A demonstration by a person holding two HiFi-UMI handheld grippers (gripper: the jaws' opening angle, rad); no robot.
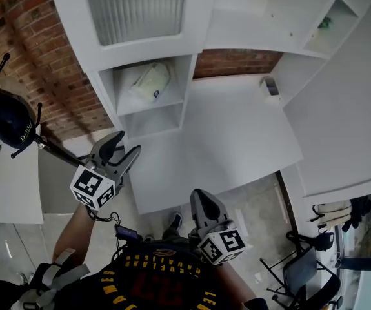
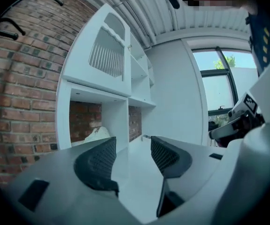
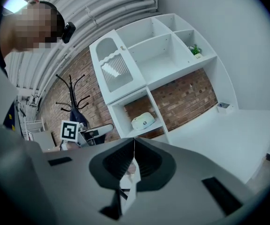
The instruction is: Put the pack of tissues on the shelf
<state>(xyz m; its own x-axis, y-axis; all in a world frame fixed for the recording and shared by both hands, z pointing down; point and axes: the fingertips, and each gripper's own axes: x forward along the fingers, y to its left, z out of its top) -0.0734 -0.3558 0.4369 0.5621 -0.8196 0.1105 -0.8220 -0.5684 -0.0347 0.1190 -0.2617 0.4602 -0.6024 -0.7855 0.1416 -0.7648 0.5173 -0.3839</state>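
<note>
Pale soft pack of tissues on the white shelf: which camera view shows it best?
The head view: the pale soft pack of tissues lies whole and largest there, in the upper cubby of the white shelf. The right gripper view shows the pack whole but smaller; the left gripper view shows only part of it.

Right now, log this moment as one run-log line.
pack of tissues: lying on shelf | left gripper: open, empty | right gripper: shut, empty

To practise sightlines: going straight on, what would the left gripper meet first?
Probably the shelf unit's white upright, just right of the tissue pack; depth is unclear.
</note>
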